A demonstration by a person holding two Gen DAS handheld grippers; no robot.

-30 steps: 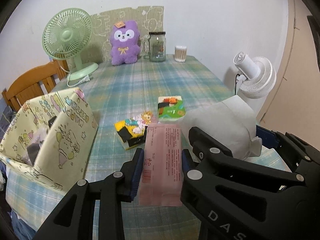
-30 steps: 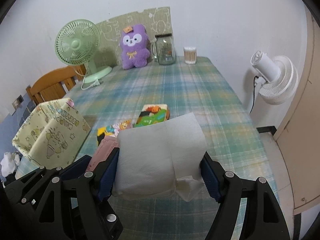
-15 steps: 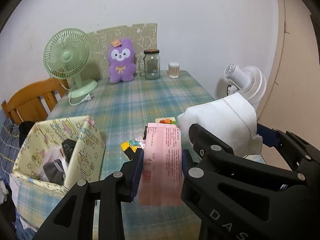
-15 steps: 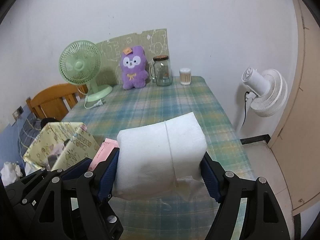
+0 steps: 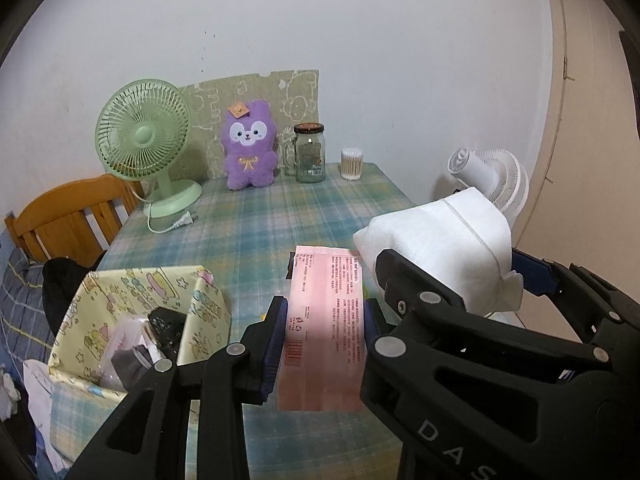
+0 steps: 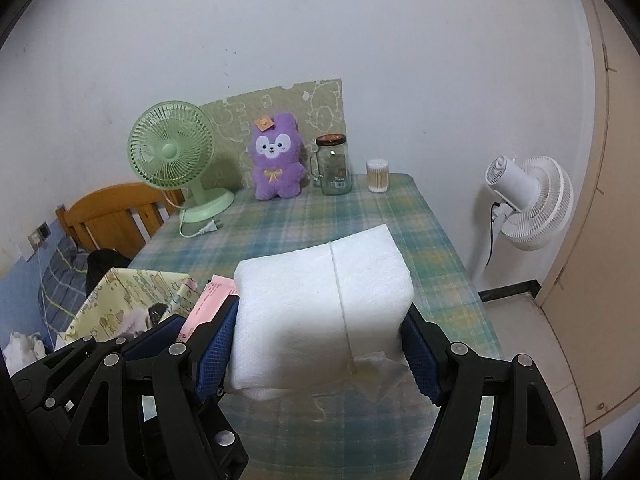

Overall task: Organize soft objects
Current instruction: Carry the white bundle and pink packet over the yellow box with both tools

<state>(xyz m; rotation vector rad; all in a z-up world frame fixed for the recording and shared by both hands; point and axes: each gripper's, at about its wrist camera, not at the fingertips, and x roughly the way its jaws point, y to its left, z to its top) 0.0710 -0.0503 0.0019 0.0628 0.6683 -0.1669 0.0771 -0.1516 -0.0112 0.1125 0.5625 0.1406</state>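
My left tool [image 5: 324, 340] pinches a flat, light pink packet [image 5: 326, 320] mid-length; right tool [image 6: 320, 344] squeezes the squashy white tissue pack [image 6: 320, 312] across its sides.

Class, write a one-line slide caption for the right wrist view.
Right claw grips a white tissue pack above the plaid tablecloth.

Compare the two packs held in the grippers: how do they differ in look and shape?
The pink pack in the left gripper is flat, thin and printed with text and a barcode; the white pack in the right gripper is plain and bulky, with a seam down its middle. Both are clamped between blue pads, above the plaid tablecloth.
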